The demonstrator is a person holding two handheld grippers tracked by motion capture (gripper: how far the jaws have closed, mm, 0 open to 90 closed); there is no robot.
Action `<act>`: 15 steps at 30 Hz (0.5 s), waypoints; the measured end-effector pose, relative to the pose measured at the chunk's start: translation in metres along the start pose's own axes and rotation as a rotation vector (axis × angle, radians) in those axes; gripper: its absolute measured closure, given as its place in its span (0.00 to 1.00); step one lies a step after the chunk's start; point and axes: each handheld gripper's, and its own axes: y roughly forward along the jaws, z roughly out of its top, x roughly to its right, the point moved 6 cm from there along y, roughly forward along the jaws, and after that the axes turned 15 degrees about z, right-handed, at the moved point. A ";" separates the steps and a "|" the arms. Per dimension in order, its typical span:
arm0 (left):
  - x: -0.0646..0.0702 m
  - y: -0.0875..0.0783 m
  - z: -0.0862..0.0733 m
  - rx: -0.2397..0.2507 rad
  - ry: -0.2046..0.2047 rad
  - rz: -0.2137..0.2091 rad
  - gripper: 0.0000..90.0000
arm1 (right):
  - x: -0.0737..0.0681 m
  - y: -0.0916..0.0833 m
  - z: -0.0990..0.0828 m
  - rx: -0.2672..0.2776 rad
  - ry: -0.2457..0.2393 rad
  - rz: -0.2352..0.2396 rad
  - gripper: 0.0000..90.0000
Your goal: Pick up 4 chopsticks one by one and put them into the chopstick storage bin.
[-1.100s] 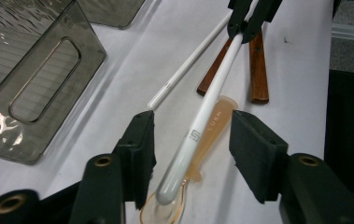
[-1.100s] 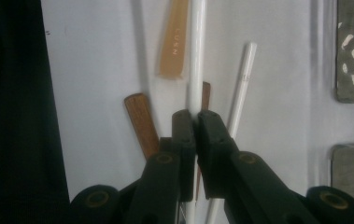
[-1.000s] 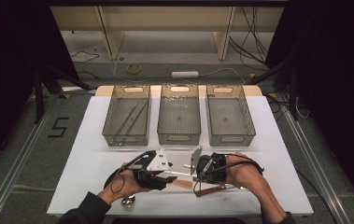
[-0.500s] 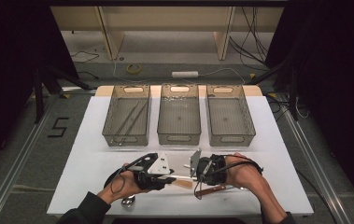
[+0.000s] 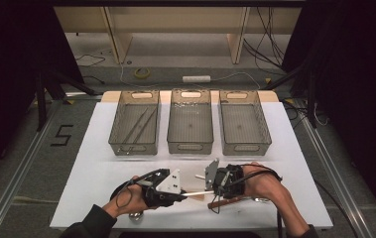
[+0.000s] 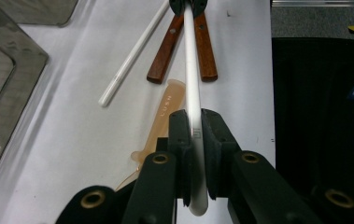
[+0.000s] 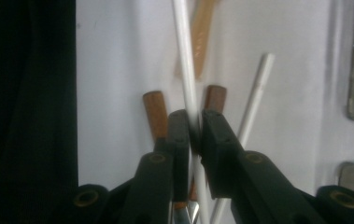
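Here, a smooth white rod (image 6: 192,70), thin, round in section and slightly glossy, is held at both ends above the white table (image 5: 101,168). The left gripper (image 5: 183,194) has its matte black jaws clamped on 1 end; in the left gripper view the rod sits pinched between the 2 flat pads, its rounded tip poking out just behind them, and the jaws have just been closing onto it. The right gripper (image 5: 206,182) has the other end between its jaws; in the right gripper view the rod (image 7: 186,70) runs up from between the pads, which lie close on either side of it, and these jaws have just been easing apart a little, so whether they press on it I cannot tell.

In the high view the rod's (image 5: 195,193) long axis runs roughly left to right, parallel to the near table edge, bridging the 2 grippers near the front middle of the table.

Beneath it lie 2 brown wooden handles (image 6: 165,51), flat and varnished, side by side, with a translucent amber plastic piece (image 6: 158,126) beside them, soft-edged and embossed with letters. A second white rod (image 6: 132,56) lies on the table at a slant, apart from the held one.

Further back stand 3 smoky clear plastic bins (image 5: 135,144) in a row, rectangular with handle slots; the left one holds thin sticks (image 5: 137,126).
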 end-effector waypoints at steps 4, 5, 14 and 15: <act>-0.010 -0.002 -0.001 0.020 -0.059 0.044 0.92 | 0.005 -0.012 0.000 0.085 0.036 -0.049 0.70; -0.012 -0.003 -0.001 0.020 -0.067 0.048 0.92 | 0.005 -0.015 0.000 0.105 0.051 -0.054 0.68; -0.038 -0.014 -0.003 0.065 -0.207 0.192 0.92 | 0.014 -0.040 0.000 0.359 0.193 -0.145 0.45; -0.042 -0.015 -0.004 0.067 -0.226 0.204 0.92 | 0.014 -0.042 -0.001 0.391 0.203 -0.151 0.45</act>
